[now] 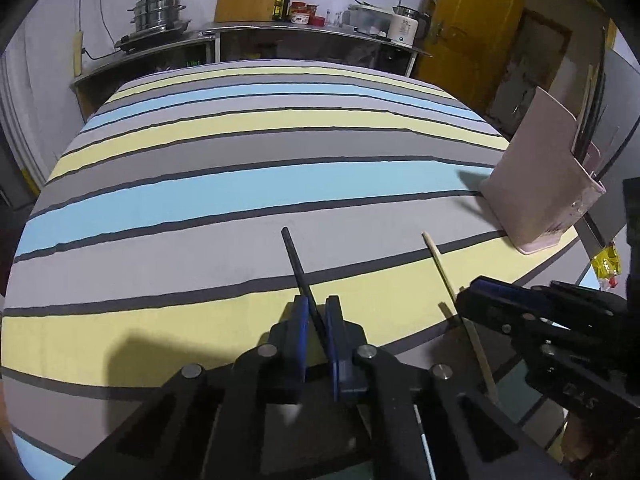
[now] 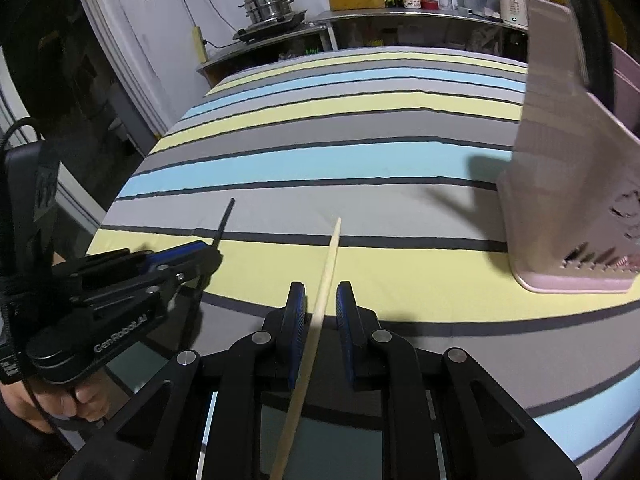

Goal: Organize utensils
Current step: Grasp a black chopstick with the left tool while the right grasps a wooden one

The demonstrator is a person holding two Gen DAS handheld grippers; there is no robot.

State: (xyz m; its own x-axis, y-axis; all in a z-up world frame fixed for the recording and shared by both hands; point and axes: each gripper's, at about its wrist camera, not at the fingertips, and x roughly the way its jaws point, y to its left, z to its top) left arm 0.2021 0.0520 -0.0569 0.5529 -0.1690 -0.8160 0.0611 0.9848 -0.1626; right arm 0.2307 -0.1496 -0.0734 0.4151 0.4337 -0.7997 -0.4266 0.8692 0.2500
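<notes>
Now your left gripper (image 1: 317, 316) pinches the black chopstick (image 1: 298, 268); your right gripper (image 2: 321, 304) seems loose around the wooden chopstick (image 2: 325, 280). Next, drop both into the pink holder (image 2: 568, 184).

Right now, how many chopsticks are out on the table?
2: a black chopstick between the left gripper fingers, a wooden chopstick between the right gripper fingers. The pink holder contains more.

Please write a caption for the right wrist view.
Right gripper around a wooden chopstick, pink utensil holder ahead on striped tablecloth.
</notes>
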